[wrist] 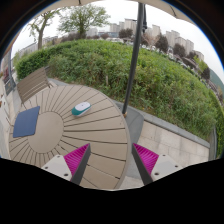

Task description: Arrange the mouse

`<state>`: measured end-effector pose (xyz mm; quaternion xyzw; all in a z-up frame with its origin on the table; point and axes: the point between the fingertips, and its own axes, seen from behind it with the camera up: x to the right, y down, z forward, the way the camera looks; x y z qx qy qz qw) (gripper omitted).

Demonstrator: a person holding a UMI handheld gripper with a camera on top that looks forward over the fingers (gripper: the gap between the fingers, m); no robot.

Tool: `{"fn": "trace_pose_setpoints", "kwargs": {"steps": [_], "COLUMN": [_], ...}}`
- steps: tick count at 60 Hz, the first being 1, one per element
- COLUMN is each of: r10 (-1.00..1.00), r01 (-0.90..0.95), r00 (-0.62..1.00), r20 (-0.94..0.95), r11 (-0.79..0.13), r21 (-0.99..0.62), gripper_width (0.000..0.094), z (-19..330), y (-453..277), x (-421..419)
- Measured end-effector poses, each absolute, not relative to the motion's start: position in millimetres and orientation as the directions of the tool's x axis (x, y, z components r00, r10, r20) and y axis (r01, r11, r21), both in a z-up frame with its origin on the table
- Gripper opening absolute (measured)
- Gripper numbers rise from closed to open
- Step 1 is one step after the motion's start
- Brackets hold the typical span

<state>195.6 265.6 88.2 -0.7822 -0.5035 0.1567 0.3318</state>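
— So, what did the gripper view give you at that moment?

— I had the gripper (110, 160) hanging over a round slatted wooden table (70, 140) outdoors. Its two fingers came up from six o'clock, each with a magenta pad (75, 157) on the inner face, and they were spread apart with only table slats and the table's edge showing in the gap. Nothing was pinched.

— And the mouse?

— The mouse (81, 108) lay on the tabletop beyond the fingers, at about eleven o'clock from the gap between them and well apart from both tips. It looked pale with a teal tint, and I couldn't tell which end was the front.

— Anything else on the table?

— A dark blue mouse pad (26, 122) lay flat at roughly nine o'clock from the mouse, apart from it, with bare slats between the two. The mouse was not on the pad.

— What surrounded the table?

— At twelve o'clock beyond it I saw a broad green hedge (120, 70), and a dark pole (134, 55) rose through the view just to the one o'clock side of the mouse. A wooden chair (32, 82) stood at about ten o'clock by the table's far rim. Paving slabs (165, 140) ran along at three o'clock of the table. Trees (82, 18) and pale buildings (165, 38) stood past the hedge under a bright sky.
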Motion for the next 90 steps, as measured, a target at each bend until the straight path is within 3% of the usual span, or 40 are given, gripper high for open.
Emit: {"fn": "trace_pose_setpoints", "kwargs": {"steps": [47, 90], "r10": [0.985, 0.981], "r01": [0.693, 0.578], "r00": [0.164, 0.191], "r20": [0.056, 0.047], "r11": [-0.075, -0.073], "r21": [-0.717, -0.812], "gripper_width": [0.0856, 0.0854], "z": [60.1, -6.5], "y": [156.9, 198.3], "x": [79.8, -57.6]}}
